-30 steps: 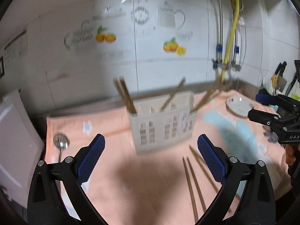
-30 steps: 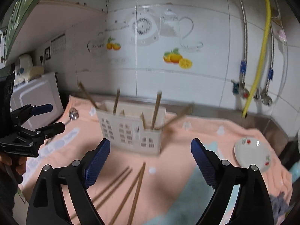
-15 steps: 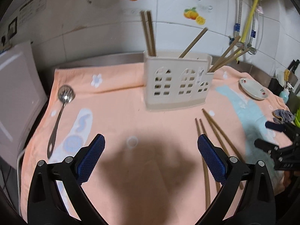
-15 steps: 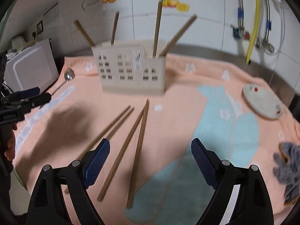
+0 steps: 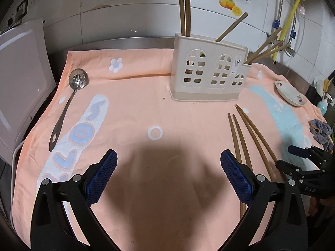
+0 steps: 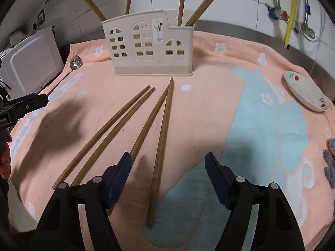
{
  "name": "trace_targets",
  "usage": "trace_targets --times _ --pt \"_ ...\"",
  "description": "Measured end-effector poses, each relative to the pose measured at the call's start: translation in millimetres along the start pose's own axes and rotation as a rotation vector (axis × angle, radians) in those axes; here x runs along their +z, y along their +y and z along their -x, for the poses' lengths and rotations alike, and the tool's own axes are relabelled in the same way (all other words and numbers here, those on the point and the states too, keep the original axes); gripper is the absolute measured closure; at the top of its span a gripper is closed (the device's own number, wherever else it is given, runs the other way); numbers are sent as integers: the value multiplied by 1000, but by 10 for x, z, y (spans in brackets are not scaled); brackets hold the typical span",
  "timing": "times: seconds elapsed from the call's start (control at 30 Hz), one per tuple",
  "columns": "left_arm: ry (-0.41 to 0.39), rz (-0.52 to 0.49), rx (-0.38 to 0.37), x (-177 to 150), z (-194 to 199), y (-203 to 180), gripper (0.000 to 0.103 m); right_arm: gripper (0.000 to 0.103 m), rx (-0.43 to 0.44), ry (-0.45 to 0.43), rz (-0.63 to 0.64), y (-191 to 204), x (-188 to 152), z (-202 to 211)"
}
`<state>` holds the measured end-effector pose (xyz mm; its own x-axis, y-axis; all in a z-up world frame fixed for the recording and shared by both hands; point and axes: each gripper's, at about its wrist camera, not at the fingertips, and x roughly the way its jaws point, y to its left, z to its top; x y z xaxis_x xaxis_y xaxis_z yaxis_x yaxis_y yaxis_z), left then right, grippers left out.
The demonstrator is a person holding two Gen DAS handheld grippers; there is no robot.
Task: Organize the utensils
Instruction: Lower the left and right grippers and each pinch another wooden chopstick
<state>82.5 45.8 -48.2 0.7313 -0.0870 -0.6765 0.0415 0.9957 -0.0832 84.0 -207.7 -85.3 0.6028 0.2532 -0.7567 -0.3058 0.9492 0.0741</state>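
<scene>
A cream house-shaped utensil holder (image 5: 207,73) (image 6: 150,48) stands on the peach towel (image 5: 129,108) with several wooden chopsticks standing in it. Several more chopsticks (image 6: 161,138) (image 5: 249,133) lie loose on the towel in front of it. A steel slotted spoon (image 5: 67,104) (image 6: 75,62) lies at the towel's left. My left gripper (image 5: 167,175) is open and empty above the towel's near middle. My right gripper (image 6: 168,179) is open and empty, its jaws on either side of the near ends of the right chopstick pair, above them.
A small white floral dish (image 5: 290,93) (image 6: 305,91) sits at the right on the towel. A grey cloth (image 5: 321,130) lies at the right edge. A white appliance (image 5: 18,79) stands at the left. Tiled wall and pipes (image 6: 290,12) are behind.
Both grippers have tilted down and come lower and closer to the towel. The right gripper has closed in on the loose chopsticks. Both stay open.
</scene>
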Motion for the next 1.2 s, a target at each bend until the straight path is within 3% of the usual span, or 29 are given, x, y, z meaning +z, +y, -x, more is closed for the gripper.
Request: trace_targets --times 0.13,0.5,1.0,1.2 --pt "9 4 -5 -17 -20 -3 5 53 9 16 -7 0 -11 -40" --pt "43 -19 -27 -106 -82 -132 5 79 15 24 10 65 -37 -63" --pt "102 -47 -139 -287 -209 -473 7 95 4 20 23 109 -73 -44" --pt "130 -78 -193 -349 -267 -666 30 95 4 15 15 91 -109 -22"
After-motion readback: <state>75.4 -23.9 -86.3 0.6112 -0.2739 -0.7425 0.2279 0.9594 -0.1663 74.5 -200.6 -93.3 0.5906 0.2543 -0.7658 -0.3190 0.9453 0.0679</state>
